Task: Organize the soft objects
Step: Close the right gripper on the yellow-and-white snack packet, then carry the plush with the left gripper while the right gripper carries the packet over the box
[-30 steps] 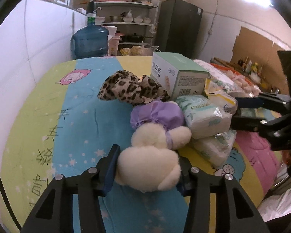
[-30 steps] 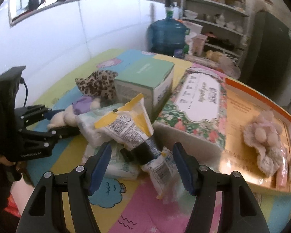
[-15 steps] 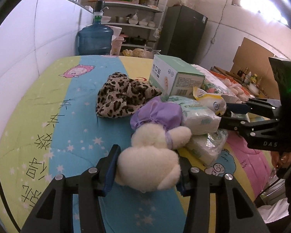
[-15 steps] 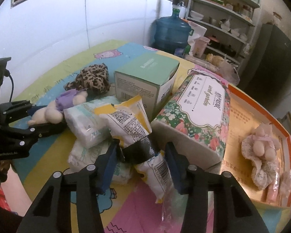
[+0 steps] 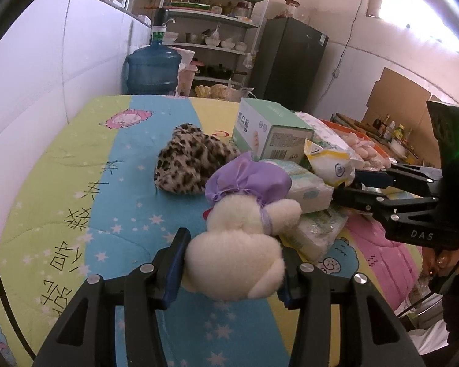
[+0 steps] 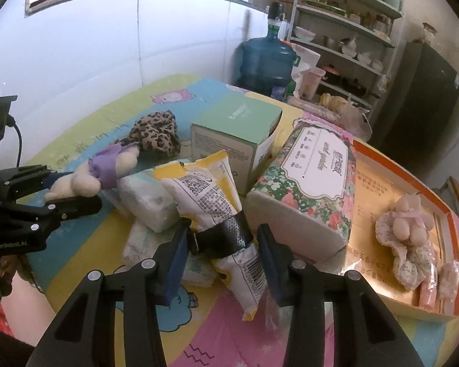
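Note:
My left gripper (image 5: 232, 267) is shut on a cream plush doll (image 5: 238, 244) with a purple cap, held just above the quilt; the doll also shows in the right wrist view (image 6: 91, 174). My right gripper (image 6: 222, 249) is shut on a yellow and white soft pouch (image 6: 208, 198) with a black band, lifted over white soft packs (image 6: 147, 205). The pouch shows in the left wrist view (image 5: 330, 165), with the right gripper's fingers (image 5: 373, 180) on it. A leopard-print soft item (image 5: 189, 165) lies on the quilt beyond the doll.
A green box (image 6: 235, 134) and a floral tissue pack (image 6: 309, 180) stand behind the pouch. An orange-rimmed tray (image 6: 443, 214) at the right holds a pink plush doll (image 6: 404, 235). A blue water jug (image 5: 153, 70), shelves and a white wall border the bed.
My right gripper closed on the pouch and lifted it. My left gripper, still holding the doll, rose and pulled back a little.

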`<state>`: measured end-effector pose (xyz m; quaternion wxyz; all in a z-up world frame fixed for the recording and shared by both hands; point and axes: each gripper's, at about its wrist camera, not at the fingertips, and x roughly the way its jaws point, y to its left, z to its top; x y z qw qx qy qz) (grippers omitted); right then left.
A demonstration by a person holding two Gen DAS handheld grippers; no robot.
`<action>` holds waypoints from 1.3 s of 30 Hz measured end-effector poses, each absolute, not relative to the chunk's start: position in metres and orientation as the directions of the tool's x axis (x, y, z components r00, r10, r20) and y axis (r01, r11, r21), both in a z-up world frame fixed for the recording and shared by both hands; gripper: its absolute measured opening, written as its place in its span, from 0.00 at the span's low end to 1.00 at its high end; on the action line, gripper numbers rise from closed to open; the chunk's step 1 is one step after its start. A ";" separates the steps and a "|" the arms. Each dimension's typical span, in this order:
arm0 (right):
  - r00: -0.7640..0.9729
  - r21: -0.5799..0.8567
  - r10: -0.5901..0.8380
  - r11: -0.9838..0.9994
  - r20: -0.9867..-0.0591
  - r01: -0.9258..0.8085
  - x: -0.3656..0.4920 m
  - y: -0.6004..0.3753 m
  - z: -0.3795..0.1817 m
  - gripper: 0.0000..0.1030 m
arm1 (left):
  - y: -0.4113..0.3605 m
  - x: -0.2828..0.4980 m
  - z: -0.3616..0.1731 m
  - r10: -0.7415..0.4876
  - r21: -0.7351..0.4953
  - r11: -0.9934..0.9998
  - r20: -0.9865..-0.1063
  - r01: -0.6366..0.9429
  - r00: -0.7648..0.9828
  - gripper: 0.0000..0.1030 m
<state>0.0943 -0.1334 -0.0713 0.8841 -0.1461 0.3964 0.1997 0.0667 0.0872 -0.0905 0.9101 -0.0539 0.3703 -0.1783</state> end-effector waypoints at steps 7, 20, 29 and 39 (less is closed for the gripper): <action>0.624 -0.094 0.249 0.881 -0.741 -0.463 0.086 -0.135 -0.061 0.44 | 0.091 0.060 -0.081 -0.359 -0.234 0.933 -0.637 0.272 0.682 0.48; 0.640 -0.059 0.315 0.869 -0.701 -0.492 0.060 -0.130 -0.039 0.43 | 0.087 0.044 -0.061 -0.335 -0.222 0.942 -0.613 0.250 0.716 0.48; 0.663 -0.040 0.358 0.862 -0.657 -0.505 0.042 -0.130 -0.018 0.43 | 0.081 0.035 -0.046 -0.334 -0.221 0.942 -0.591 0.251 0.734 0.48; 0.695 -0.037 0.360 0.874 -0.623 -0.485 0.025 -0.146 -0.003 0.43 | 0.059 0.030 -0.030 -0.350 -0.204 0.937 -0.570 0.284 0.743 0.48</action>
